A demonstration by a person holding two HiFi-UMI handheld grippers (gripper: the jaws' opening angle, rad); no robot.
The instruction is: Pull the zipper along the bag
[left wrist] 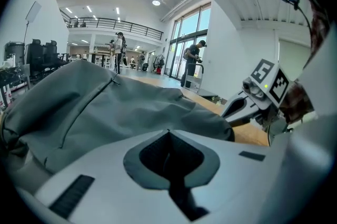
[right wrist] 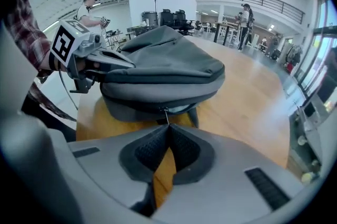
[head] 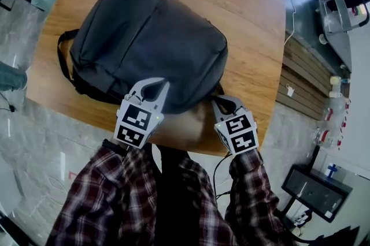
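A dark grey backpack (head: 150, 37) lies flat on a wooden table (head: 248, 2). My left gripper (head: 154, 88) rests on the bag's near edge; in the left gripper view its jaws (left wrist: 168, 133) are shut, apparently pinching the bag's fabric (left wrist: 105, 97). My right gripper (head: 222, 103) sits at the bag's near right corner. In the right gripper view it (right wrist: 168, 125) is shut on the thin metal zipper pull (right wrist: 167, 116), which hangs from the slider on the bag's side (right wrist: 168, 68). A short open stretch of zipper shows pale just right of the slider.
The table's near edge (head: 191, 144) runs just under both grippers, with my plaid sleeves (head: 115, 193) below it. A black strap (head: 60, 57) loops out at the bag's left end. People stand far off in the hall (left wrist: 192, 62).
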